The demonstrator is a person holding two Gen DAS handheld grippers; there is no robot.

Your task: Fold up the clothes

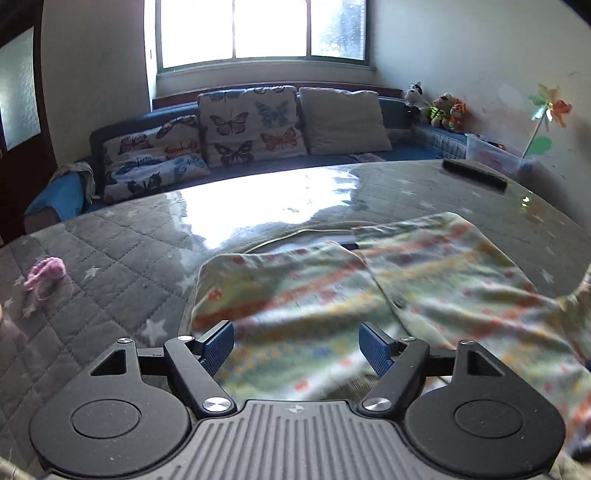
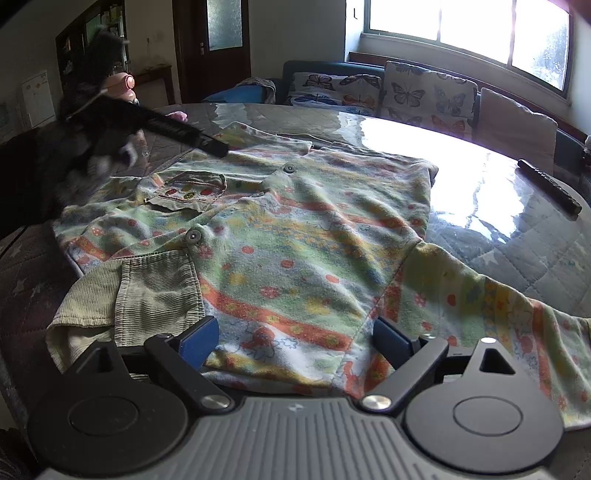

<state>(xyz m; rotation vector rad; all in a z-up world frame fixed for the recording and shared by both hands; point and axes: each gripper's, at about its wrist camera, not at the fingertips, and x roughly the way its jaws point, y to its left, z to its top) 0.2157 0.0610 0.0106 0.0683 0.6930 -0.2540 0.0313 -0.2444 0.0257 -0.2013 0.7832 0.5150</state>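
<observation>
Now both grippers open above patterned shirt [image 2: 295, 229]

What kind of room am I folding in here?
Likely a home living room: a sofa with butterfly cushions under a window, soft toys, and a quilted table holding the shirt.

Home living room, sofa [image 1: 391, 110], likely toys [image 1: 443, 109]

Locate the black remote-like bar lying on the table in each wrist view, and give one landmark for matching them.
Left wrist: black bar lies at upper right, near the table's far edge, beyond the patterned shirt.
Right wrist: black bar lies at right, past the shirt.
Shared landmark: butterfly cushions under the window.
</observation>
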